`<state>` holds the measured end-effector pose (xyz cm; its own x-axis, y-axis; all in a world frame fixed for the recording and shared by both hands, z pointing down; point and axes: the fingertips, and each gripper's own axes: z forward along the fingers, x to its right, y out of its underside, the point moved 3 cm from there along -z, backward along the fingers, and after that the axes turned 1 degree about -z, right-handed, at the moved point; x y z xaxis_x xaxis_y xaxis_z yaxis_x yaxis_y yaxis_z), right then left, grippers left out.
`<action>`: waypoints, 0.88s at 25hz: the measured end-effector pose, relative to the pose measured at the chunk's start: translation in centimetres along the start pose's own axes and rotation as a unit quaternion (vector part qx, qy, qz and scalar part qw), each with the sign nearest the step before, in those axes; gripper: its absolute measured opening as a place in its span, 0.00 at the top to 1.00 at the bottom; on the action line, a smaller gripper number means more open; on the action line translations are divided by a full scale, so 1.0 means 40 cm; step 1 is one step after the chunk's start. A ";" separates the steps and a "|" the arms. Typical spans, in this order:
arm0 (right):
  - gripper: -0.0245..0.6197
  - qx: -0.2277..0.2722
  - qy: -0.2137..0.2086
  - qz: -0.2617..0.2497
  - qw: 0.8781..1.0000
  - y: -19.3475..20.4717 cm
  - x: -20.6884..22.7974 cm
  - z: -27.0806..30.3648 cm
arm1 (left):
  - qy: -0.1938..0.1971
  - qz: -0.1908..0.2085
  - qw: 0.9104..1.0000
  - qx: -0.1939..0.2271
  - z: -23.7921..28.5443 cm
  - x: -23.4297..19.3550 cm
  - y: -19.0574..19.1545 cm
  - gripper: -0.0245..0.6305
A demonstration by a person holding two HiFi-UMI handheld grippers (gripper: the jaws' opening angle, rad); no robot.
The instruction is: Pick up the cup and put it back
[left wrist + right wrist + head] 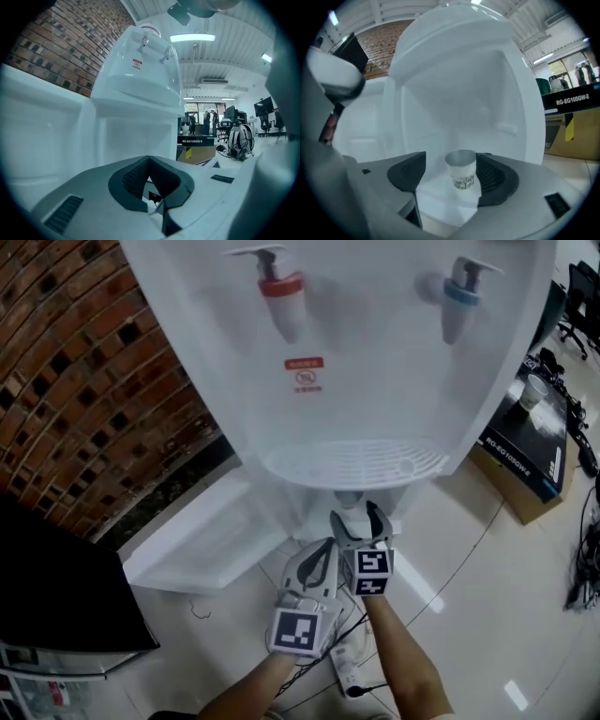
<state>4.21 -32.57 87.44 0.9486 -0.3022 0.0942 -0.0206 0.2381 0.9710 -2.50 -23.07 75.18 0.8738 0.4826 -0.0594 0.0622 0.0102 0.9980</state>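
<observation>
Looking down on a tall white water dispenser (356, 381) against a brick wall (75, 381), with a cardboard box (525, 456) on the pale floor (450, 540) to the right. Below the drip tray (356, 465), on a low white ledge (440, 197), a small paper cup (462, 169), upright (dark print around its side). Around it, the right gripper (451, 165), spread wide, one pad close against the cup, the other clear, no pinch. Beside that, the left gripper (149, 180), pressed together and empty.

Looks like the put-back step, with the cup set down. Next: draw the right gripper straight back without brushing the cup. Tight under the tray; open floor behind and rightward.
</observation>
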 end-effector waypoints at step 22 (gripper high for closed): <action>0.49 -0.014 0.006 -0.042 0.999 0.049 0.035 0.081 | -0.008 0.016 1.000 -0.012 -0.015 -0.010 0.042 0.97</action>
<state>4.47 -35.52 90.20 0.9505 -0.3105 0.0099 0.0674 0.2374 0.9691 -3.04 -22.71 76.90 0.8824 0.4698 -0.0267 0.0223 0.0148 0.9996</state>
